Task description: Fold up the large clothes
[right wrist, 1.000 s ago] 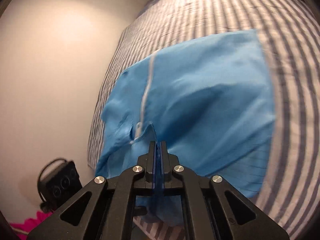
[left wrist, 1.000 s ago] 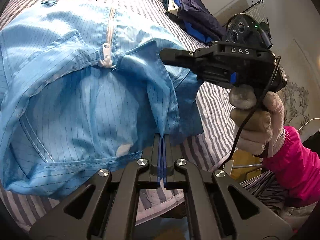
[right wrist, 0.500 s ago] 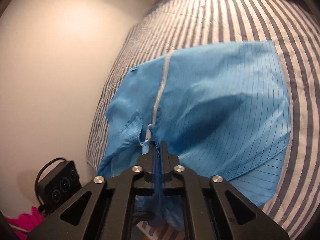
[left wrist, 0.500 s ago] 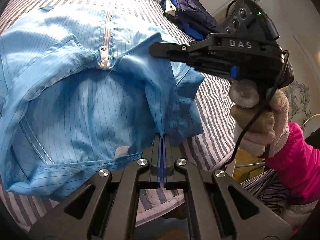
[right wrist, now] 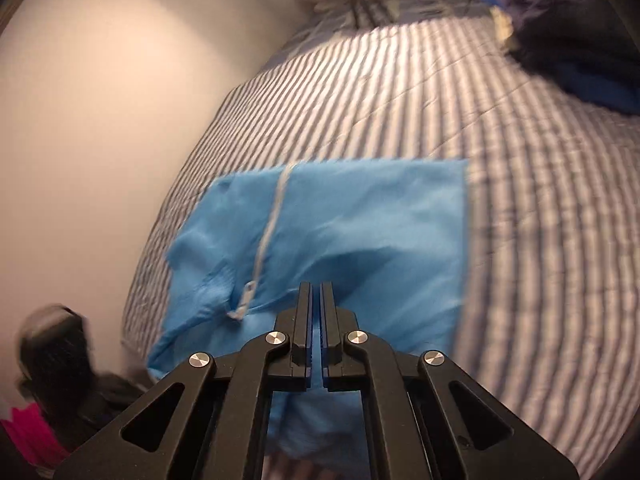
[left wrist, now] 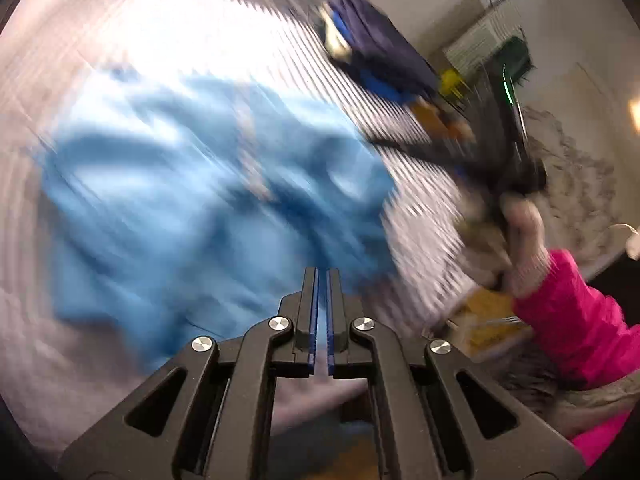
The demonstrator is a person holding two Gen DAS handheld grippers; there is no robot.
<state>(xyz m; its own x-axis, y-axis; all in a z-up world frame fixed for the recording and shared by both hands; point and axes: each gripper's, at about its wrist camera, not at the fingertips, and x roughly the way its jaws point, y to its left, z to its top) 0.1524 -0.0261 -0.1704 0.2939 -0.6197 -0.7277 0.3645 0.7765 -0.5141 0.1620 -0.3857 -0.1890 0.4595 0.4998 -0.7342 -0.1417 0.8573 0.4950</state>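
A light blue zip-front garment (left wrist: pixel 200 200) lies spread on the striped bed cover (left wrist: pixel 180 20). My left gripper (left wrist: pixel 322 272) is shut over the garment's near edge, and blue cloth runs up to its pads, though blur smears the pinch. In the right wrist view the garment (right wrist: pixel 360 220) shows its white zipper (right wrist: pixel 272 232) and pull (right wrist: pixel 244 296). A fold of cloth rises to my right gripper (right wrist: pixel 316 286), which is shut on it. From the left wrist view that right gripper (left wrist: pixel 380 146) meets the garment's right edge, held by a gloved hand (left wrist: pixel 520 232) with a pink sleeve (left wrist: pixel 580 312).
A pile of dark navy clothes (left wrist: pixel 380 52) sits at the far right of the bed, also seen as a dark heap (right wrist: pixel 580 40). A plain wall (right wrist: pixel 100 120) runs along the bed's left side. Furniture and clutter stand beyond the bed's right edge.
Both grippers have risen and pulled back, so the garment looks smaller and farther off. The left wrist view has become heavily blurred. The right gripper has swung off to the garment's right edge.
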